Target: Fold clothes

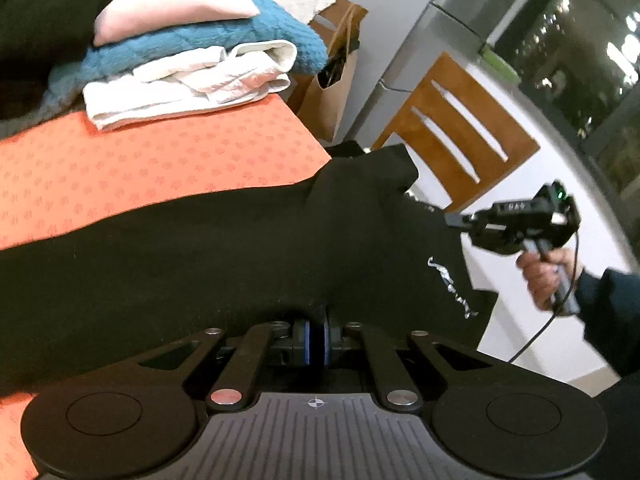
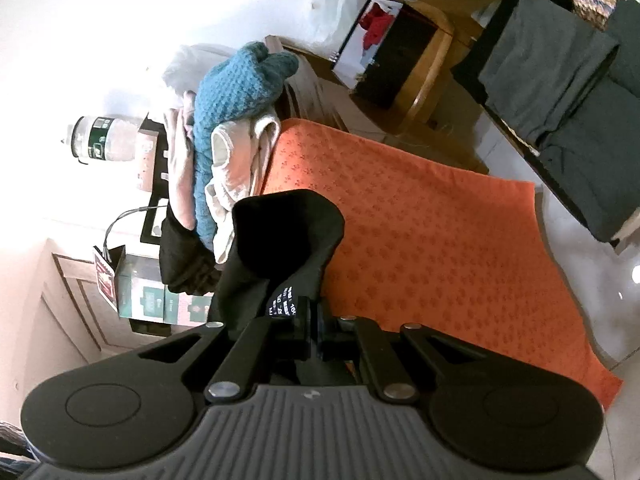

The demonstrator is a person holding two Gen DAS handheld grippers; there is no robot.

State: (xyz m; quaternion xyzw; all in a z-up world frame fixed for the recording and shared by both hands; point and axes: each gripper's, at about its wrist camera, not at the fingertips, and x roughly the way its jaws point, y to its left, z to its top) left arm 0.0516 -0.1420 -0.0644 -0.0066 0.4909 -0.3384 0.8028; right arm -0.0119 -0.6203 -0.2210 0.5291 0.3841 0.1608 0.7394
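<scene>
Garment: a black cotton top with white print [image 1: 248, 248] hangs stretched between both grippers above the orange patterned mat [image 1: 120, 172] on the bench, likely so it can be spread flat for folding.
Left gripper [image 1: 316, 340]: pinching the fabric's near edge.
Right gripper [image 2: 314, 326]: clamped on the edge beside the white-lettered label [image 2: 282, 304].
Stack: folded white, teal and pink clothes [image 1: 192, 48] sit at the mat's far end, apparently finished, leaving bare mat in front.
</scene>
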